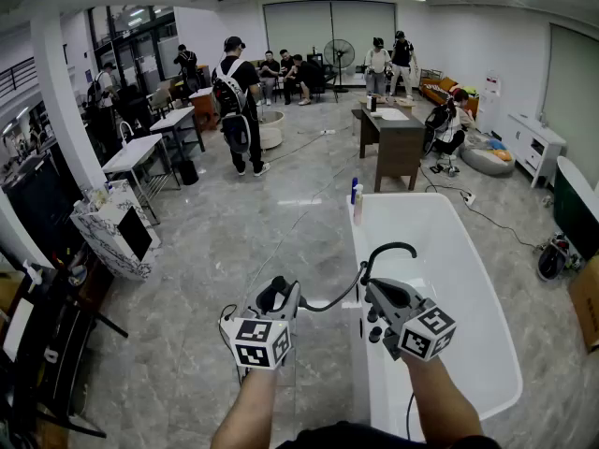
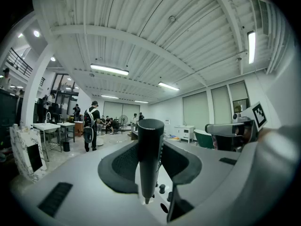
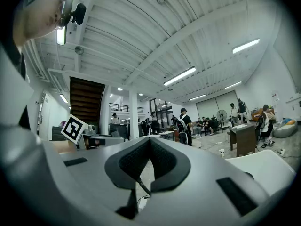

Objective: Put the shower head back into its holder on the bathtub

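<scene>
A black shower head (image 2: 150,154) stands upright between the jaws of my left gripper (image 2: 151,147), which is shut on its handle. In the head view that left gripper (image 1: 281,295) hovers over the floor just left of the white bathtub (image 1: 487,288). A black hose (image 1: 332,299) runs from it to the curved black fitting (image 1: 388,248) on the tub's left rim. My right gripper (image 1: 374,295) hangs over that rim, beside the left one. Its jaws (image 3: 150,142) meet at the tips with nothing between them, and the thin hose (image 3: 143,187) shows below.
Two bottles (image 1: 357,199) stand on the tub's far corner. Beyond it are a wooden desk (image 1: 393,138) and a person with a backpack (image 1: 239,101). A marble-look cabinet (image 1: 117,232) stands at the left. A dark green tub (image 1: 573,204) sits at the right edge.
</scene>
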Demonstrator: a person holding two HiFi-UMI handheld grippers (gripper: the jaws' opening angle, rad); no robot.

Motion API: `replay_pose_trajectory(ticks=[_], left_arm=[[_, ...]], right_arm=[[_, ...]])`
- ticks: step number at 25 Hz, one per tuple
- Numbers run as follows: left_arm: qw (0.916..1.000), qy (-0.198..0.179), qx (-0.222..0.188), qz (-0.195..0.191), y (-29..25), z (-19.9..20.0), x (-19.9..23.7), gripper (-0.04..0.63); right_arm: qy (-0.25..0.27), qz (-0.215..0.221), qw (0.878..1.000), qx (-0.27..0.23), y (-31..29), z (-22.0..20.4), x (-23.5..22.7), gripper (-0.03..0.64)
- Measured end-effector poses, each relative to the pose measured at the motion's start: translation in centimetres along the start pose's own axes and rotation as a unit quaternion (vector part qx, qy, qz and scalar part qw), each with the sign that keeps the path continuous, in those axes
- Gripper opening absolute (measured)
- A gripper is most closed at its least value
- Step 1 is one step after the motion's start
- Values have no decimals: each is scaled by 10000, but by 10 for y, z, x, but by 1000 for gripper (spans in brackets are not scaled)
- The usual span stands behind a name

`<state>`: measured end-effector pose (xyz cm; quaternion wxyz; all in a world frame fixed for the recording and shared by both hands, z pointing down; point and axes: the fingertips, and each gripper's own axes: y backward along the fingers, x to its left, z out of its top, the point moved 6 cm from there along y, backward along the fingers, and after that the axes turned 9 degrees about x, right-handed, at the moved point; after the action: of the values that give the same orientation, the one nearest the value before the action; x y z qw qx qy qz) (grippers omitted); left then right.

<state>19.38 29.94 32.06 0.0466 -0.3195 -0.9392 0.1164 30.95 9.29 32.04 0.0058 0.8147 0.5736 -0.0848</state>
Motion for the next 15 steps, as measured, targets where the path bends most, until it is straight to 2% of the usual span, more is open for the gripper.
replay_pose_trajectory(ticks=[11, 15], left_arm=[[10000, 5, 94, 29, 2, -10, -8, 149], [9999, -41, 151, 14, -6, -7, -10, 149]], right_arm=[[-134, 79, 9999, 36, 1, -11, -1, 15], [-377, 203, 9991, 77, -1, -12, -5, 15]])
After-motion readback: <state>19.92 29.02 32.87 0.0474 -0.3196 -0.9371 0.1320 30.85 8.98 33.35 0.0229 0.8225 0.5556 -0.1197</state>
